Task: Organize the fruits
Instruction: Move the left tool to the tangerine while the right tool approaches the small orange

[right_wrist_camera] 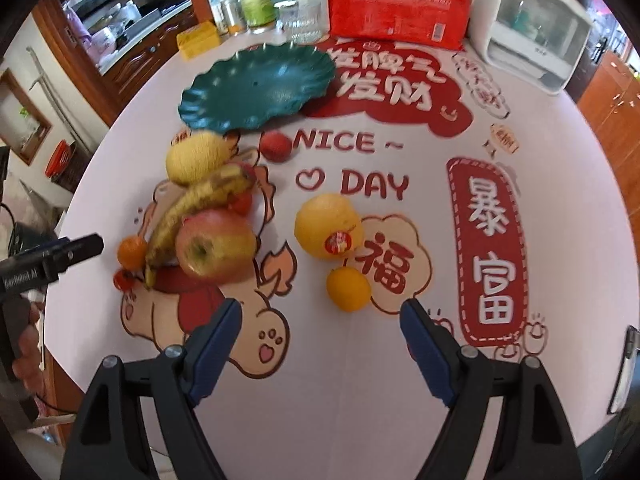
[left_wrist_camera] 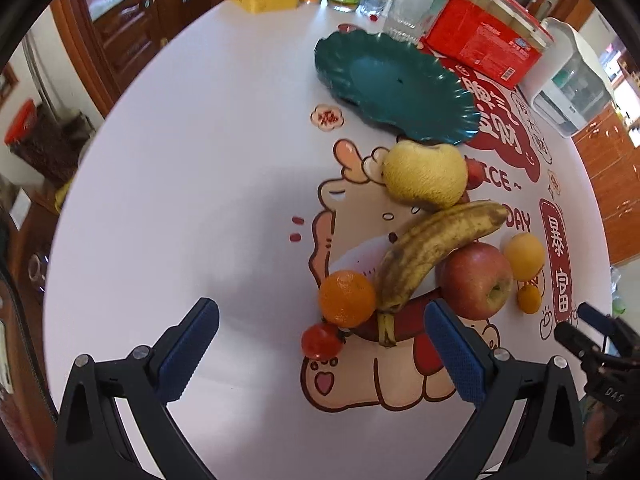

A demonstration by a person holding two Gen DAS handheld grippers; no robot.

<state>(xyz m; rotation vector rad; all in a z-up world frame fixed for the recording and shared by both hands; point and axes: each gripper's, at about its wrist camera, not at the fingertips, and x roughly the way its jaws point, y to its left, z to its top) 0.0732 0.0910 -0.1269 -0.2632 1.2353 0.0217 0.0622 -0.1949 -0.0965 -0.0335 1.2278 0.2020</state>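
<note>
On the printed tablecloth lie a spotted banana (left_wrist_camera: 424,252), a red-yellow apple (left_wrist_camera: 476,280), a mandarin (left_wrist_camera: 347,298), a cherry tomato (left_wrist_camera: 320,340) and a netted yellow fruit (left_wrist_camera: 426,174). Behind them sits an empty dark green scalloped plate (left_wrist_camera: 396,84). My left gripper (left_wrist_camera: 320,306) hangs open above the mandarin and tomato, touching nothing. In the right wrist view, a stickered yellow orange (right_wrist_camera: 328,226) and a small orange (right_wrist_camera: 348,288) lie apart from the apple (right_wrist_camera: 214,244). My right gripper (right_wrist_camera: 322,306) is open, with the small orange just beyond its fingertips.
A red package (right_wrist_camera: 396,4), a white appliance (right_wrist_camera: 532,28), bottles (right_wrist_camera: 256,0) and a yellow box (right_wrist_camera: 198,42) line the table's far edge. A small red fruit (right_wrist_camera: 276,146) lies near the plate (right_wrist_camera: 256,88). Wooden cabinets stand beyond the round table.
</note>
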